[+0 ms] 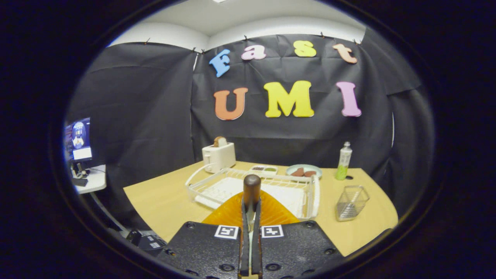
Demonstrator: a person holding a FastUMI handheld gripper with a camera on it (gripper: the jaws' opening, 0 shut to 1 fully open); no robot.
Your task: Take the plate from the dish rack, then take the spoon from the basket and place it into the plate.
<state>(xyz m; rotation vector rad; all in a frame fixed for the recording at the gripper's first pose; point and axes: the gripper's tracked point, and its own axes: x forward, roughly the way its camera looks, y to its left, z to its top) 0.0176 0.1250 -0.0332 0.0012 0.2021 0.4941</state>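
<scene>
Gripper point(250, 217) clamped tight, both fingers point(244, 232) pressed nearly together around the spoon point(252, 193), which sticks straight up at 12 o'clock from the fingertips with its dark brown rounded handle end on top and a bit of shiny metal showing down in the slot between the pads. Right behind and under the spoon, the plate point(232, 211): orange, ribbed, translucent-looking, lying just ahead of the fingers on the wooden table point(162, 201), its near part hidden by the gripper body.

Beyond the plate, toward 12 o'clock, the white wire dish rack point(217, 186), sitting flat with a white tray under it. Off at 2 o'clock from the fingertips, the wire-mesh basket point(350, 203), standing upright near the table's edge, well apart from the rack; something pale inside, too small to make out.

Further back: white toaster point(219, 156) at 11 o'clock with a slice of bread poking out the top, touching nothing else. Small white dish point(263, 169) with dark and green bits just behind the rack, pale green plate point(304, 170) with a couple of reddish-brown pieces next to it at 1 o'clock. Clear bottle point(343, 161) with green liquid at the bottom, upright, past the basket. Monitor point(78, 139) on a side desk way off at 9 o'clock.
</scene>
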